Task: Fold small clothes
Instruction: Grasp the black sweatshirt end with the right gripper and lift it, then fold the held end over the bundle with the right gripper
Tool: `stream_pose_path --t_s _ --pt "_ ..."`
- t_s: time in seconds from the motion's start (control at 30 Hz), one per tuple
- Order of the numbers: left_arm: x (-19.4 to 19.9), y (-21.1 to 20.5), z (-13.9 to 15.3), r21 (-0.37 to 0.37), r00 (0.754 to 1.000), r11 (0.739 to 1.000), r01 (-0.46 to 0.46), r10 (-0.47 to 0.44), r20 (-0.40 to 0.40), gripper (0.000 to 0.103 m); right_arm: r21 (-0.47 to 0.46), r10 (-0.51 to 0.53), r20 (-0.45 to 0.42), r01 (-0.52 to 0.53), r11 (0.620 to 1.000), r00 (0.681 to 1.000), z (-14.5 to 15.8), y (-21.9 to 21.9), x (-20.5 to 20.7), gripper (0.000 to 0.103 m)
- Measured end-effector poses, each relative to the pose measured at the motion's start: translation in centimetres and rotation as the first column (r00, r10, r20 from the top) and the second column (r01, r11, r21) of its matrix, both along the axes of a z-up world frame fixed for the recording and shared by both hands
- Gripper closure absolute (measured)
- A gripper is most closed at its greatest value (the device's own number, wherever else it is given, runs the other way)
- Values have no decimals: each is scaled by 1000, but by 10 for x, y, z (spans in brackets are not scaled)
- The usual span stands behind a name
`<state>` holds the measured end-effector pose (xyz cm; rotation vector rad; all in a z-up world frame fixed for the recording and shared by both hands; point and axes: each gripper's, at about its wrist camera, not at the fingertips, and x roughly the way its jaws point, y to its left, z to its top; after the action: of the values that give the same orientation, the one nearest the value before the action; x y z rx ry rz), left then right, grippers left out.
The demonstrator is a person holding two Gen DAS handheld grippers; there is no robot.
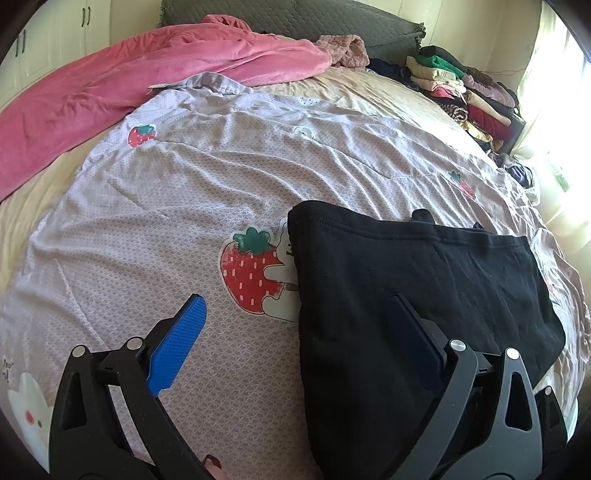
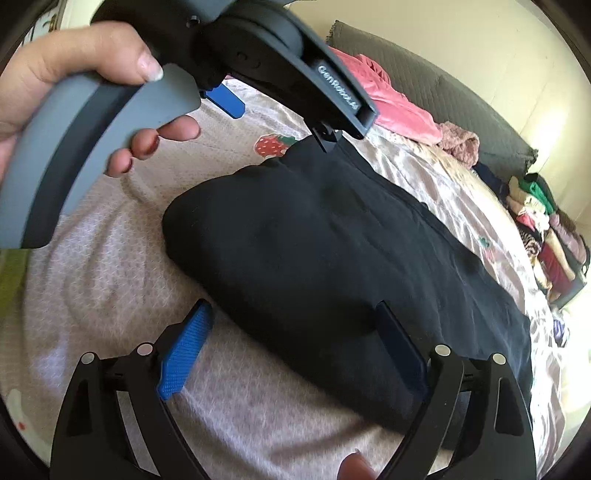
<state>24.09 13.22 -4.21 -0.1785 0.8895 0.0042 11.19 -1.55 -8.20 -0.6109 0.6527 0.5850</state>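
Note:
A black garment (image 1: 424, 280) lies folded and flat on the lilac strawberry-print bedspread (image 1: 166, 206). My left gripper (image 1: 295, 299) is open over the garment's left edge: one blue pad (image 1: 177, 343) hangs over the bedspread, the other finger over the black cloth. In the right wrist view the same black garment (image 2: 314, 236) fills the middle. My right gripper (image 2: 291, 306) hovers open over its near edge, its blue pad (image 2: 184, 347) above the bedspread. Nothing is pinched by either one. A hand (image 2: 74, 62) holds the left gripper (image 2: 277, 118) at the garment's far end.
A pink blanket (image 1: 129, 81) lies bunched at the far left of the bed. A stack of folded clothes (image 1: 461, 88) sits at the far right edge, with a fuzzy pink garment (image 1: 347, 51) near the grey-green headboard (image 1: 295, 18). White wardrobe doors (image 1: 55, 40) stand behind.

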Motion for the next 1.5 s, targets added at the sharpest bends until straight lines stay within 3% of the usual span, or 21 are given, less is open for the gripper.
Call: stream_pose_path --t_s 0.17,0.27,0.37,0.43,0.5,0.57,0.7,0.83,0.9,1.0,1.07,1.33,1.5 --pt "1 0 -2 -8 1000 1000 -1 1 -6 11 -31 4 58 -2 1000 998 -3 8 7 18" --pt "4 3 -7 -36 1000 999 -5 5 -17 11 -12 9 75 -8 1000 997 0 7 12 33" --pt "7 6 -11 -80 999 997 -3 1 -32 11 28 10 85 -12 1000 996 4 0 16 56" --pt "7 7 -13 -121 1000 993 11 -14 -28 11 98 9 45 -13 995 999 10 -7 20 77" --pt "8 5 -13 -148 999 989 24 -29 -30 11 203 -6 -24 11 979 1000 18 -23 28 86" --pt "8 2 -13 -163 999 986 32 -38 -31 11 270 -8 -64 25 963 998 22 -34 35 88" --pt "11 2 -18 -270 998 962 43 -56 -40 11 332 -1 -77 27 943 997 26 -48 37 88" --pt "15 -4 -26 -401 995 914 61 -89 -52 15 352 -2 -67 26 936 998 28 -52 32 89" --pt "16 -8 -29 -457 993 887 65 -101 -55 46 362 -6 -67 29 932 998 29 -52 27 89" --pt "15 -23 -23 -421 994 904 80 -106 -38 74 379 -17 -50 35 925 999 32 -56 22 89" --pt "12 -30 -15 -397 994 913 94 -110 -18 78 396 -34 -40 47 917 999 35 -62 20 89" --pt "7 -75 32 -328 986 930 165 -154 59 81 466 -134 -4 120 877 991 58 -104 6 93" --pt "16 -123 50 -289 975 932 221 -208 75 81 528 -230 -54 223 819 972 64 -146 7 94"
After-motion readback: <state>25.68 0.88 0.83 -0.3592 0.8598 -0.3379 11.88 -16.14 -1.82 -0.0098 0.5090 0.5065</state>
